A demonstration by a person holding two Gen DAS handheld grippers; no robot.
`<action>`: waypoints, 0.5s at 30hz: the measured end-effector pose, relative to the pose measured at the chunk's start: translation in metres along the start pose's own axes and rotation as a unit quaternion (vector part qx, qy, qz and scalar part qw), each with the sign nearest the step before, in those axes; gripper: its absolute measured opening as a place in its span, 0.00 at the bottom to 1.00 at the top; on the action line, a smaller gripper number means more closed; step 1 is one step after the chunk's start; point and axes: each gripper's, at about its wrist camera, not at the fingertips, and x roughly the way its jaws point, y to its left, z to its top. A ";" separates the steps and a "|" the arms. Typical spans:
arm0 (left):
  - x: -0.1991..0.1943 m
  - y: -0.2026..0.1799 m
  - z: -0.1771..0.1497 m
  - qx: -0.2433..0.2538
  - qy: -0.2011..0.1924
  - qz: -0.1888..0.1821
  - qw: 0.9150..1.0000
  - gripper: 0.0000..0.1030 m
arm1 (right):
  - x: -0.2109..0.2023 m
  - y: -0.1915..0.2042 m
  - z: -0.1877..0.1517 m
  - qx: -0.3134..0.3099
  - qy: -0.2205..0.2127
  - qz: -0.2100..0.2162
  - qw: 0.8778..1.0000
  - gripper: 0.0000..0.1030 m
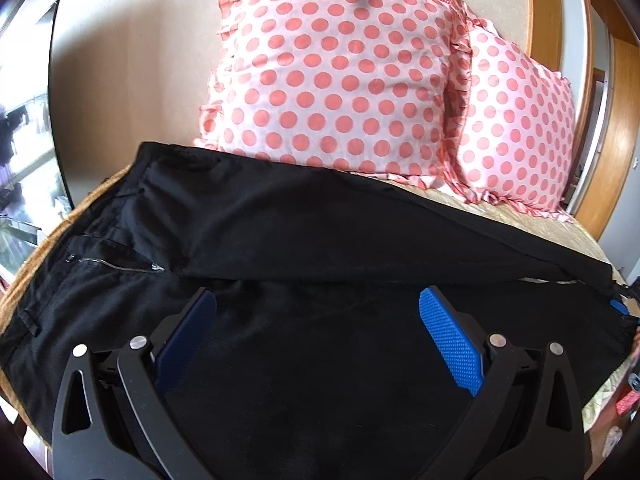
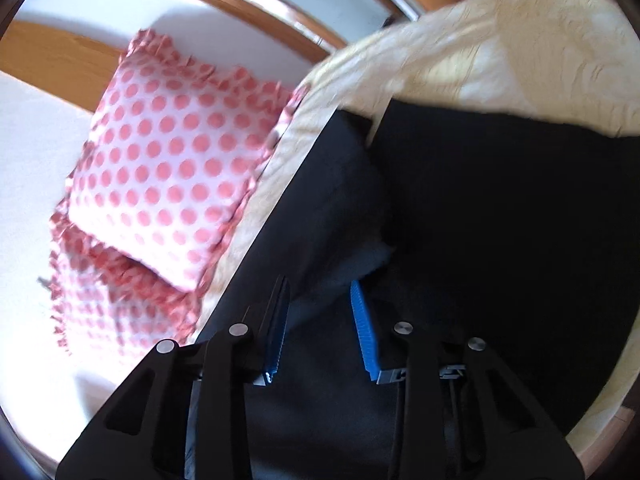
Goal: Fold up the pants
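Across the middle of the frame, soft, floppy black pants (image 1: 280,220) lay on the bed (image 1: 576,236). Left tongs (image 1: 316,320) gaped wide, empty. Right tongs (image 2: 320,300) stood half open over a cuff, best pinched at hems.

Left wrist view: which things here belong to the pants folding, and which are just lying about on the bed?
Part of the job:
- black pants, spread across the bedspread
- left tongs, open above the pants
- right tongs, around a fold of pants fabric, a gap still showing

Just lying about:
- large polka-dot pillow
- smaller polka-dot pillow beside it
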 end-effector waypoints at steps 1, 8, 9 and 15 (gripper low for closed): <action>0.000 0.001 0.001 -0.002 0.000 0.002 1.000 0.98 | 0.001 0.002 -0.003 -0.001 0.010 -0.001 1.000 0.34; 0.005 -0.003 0.000 -0.004 0.007 -0.008 1.000 0.98 | 0.012 0.009 -0.007 0.012 0.024 -0.016 1.000 0.33; 0.005 -0.004 -0.001 -0.001 0.009 -0.009 1.000 0.98 | 0.013 0.010 -0.005 0.015 0.012 -0.023 1.000 0.33; 0.003 -0.002 -0.002 0.003 0.007 -0.003 1.000 0.98 | 0.028 0.018 0.002 -0.012 -0.020 -0.041 0.999 0.28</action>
